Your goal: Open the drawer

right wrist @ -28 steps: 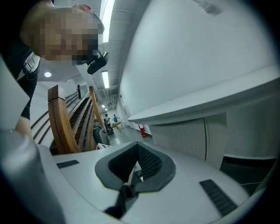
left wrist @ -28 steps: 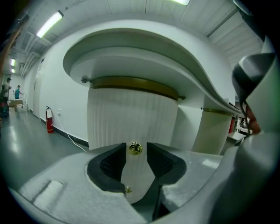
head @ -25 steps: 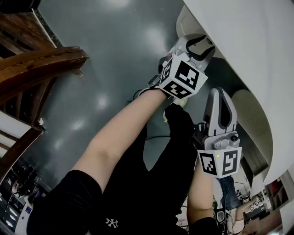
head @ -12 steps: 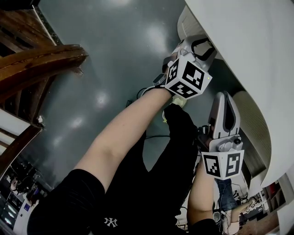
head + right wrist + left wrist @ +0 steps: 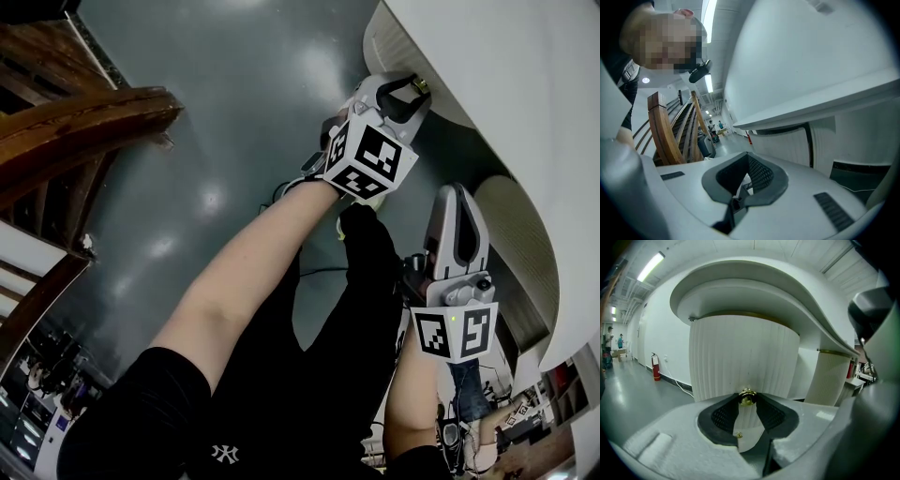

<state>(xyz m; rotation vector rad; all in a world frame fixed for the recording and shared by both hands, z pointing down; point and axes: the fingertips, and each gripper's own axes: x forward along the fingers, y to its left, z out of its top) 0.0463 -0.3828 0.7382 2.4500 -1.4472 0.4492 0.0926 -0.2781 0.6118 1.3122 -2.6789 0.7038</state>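
Floor: glossy dark grey floor (image 5: 216, 103), with pale patches of light mirrored in it
Stair: curved brown wooden stair rail (image 5: 89, 122), at the left edge of the head view
Extinguisher: small red fire extinguisher (image 5: 656, 367), upright against the plain white wall (image 5: 661, 333)
Cable: thin white cable (image 5: 677, 378), along the wall's foot just beside the extinguisher
Light: long bright ceiling strip light (image 5: 650, 266)
Corridor: two far-off people (image 5: 610, 336), too small to make out

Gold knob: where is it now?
Left gripper view, centre: the gold knob sits between the closing jaws of the left gripper, on the ribbed white drawer front.
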